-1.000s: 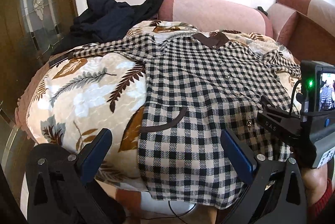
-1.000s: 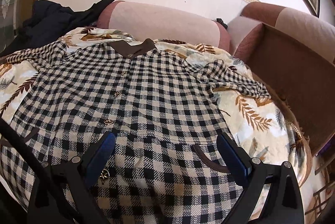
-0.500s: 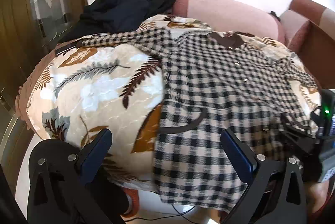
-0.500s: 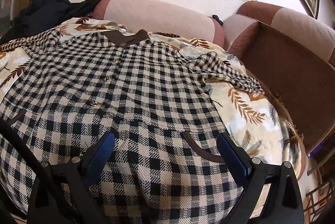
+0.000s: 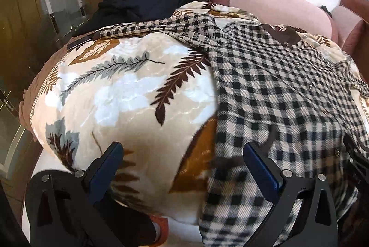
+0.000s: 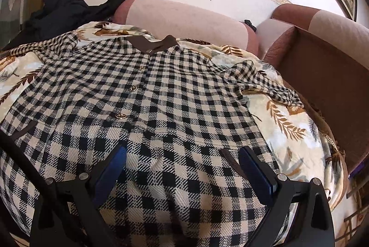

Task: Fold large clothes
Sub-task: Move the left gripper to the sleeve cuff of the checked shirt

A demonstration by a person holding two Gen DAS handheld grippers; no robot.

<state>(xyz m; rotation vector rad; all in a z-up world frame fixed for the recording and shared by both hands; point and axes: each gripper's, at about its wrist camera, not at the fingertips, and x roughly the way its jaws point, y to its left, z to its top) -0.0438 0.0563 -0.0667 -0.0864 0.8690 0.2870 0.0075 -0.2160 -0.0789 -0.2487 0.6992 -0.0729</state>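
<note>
Both wrist views close, facing sofa back; share checked shirt [image 5: 276, 90].

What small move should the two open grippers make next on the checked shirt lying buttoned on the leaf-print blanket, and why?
Probably the left gripper should shift right and close on the checked shirt at its near side edge. Its jaws stand open, mostly over the leaf-print blanket, so nothing is gripped. The right gripper, also open, already hovers over the shirt's lower front, which lies flat with both sleeves spread.

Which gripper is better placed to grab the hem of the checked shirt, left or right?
Right, probably. The right gripper hangs open directly over the checked shirt near its hem. The left gripper, also open, straddles the shirt's edge, mostly over the leaf-print blanket.
</note>
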